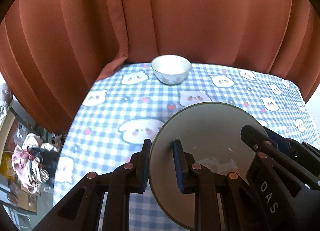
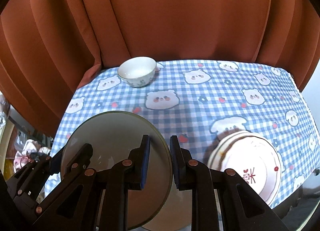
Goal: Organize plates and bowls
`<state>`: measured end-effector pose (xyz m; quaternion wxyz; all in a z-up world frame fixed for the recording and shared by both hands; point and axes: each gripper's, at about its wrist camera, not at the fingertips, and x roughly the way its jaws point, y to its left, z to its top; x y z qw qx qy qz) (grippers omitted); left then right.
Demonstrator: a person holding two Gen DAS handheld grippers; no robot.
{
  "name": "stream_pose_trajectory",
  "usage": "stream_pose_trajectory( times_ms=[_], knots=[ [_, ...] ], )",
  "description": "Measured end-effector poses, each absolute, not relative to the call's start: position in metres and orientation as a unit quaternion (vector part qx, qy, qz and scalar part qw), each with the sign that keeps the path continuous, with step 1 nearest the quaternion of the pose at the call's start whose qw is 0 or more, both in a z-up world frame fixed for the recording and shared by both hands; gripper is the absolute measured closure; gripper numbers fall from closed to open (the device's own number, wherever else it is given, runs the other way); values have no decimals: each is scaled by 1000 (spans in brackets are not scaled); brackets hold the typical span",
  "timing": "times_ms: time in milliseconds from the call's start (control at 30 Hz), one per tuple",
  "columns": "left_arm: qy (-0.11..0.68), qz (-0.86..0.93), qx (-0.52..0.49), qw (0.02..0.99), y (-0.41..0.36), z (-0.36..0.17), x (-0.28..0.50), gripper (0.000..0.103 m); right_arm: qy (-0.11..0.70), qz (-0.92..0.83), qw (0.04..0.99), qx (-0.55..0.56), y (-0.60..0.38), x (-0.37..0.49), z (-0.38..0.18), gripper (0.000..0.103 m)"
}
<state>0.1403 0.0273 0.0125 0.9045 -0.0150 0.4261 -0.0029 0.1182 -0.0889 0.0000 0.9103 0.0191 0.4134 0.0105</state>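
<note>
Above the near edge of the checked tablecloth [image 2: 200, 94], you are holding a plain grey plate [image 1: 208, 131] between both claws: the left gripper [image 1: 163, 163] is clenched on the plate's left rim, one pad under and one over, and the right gripper [image 2: 160, 161] is pinching the opposite rim the same way. The plate is hanging clear of the cloth, tilted slightly toward you. A stack of pink-rimmed plates [image 2: 252, 165] is sitting on the cloth just to the right of it, and a small white bowl [image 2: 137, 73] is standing well apart near the far edge, in front of the orange curtain [image 2: 160, 20]. Judging by that layout, you are probably carrying the grey plate toward the stack. While you are doing so, you should be keeping both claws level with each other so the rim is not twisting in the pads, bringing the plate over the stack's middle before lowering, and letting go only once it is resting flat. Both grips are narrow, so a jerk could be letting the plate slip.
</note>
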Motion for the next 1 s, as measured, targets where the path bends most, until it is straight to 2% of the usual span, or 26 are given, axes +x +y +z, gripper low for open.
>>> stream_pose_trajectory(
  times_ms=[467, 1000],
  knots=[
    [458, 22, -30, 888, -6, -12, 120, 83, 444, 36, 895, 2, -130, 105, -27, 79],
    [501, 44, -56, 863, -3, -49, 119, 83, 490, 56, 870, -21, -128, 111, -60, 79]
  ],
)
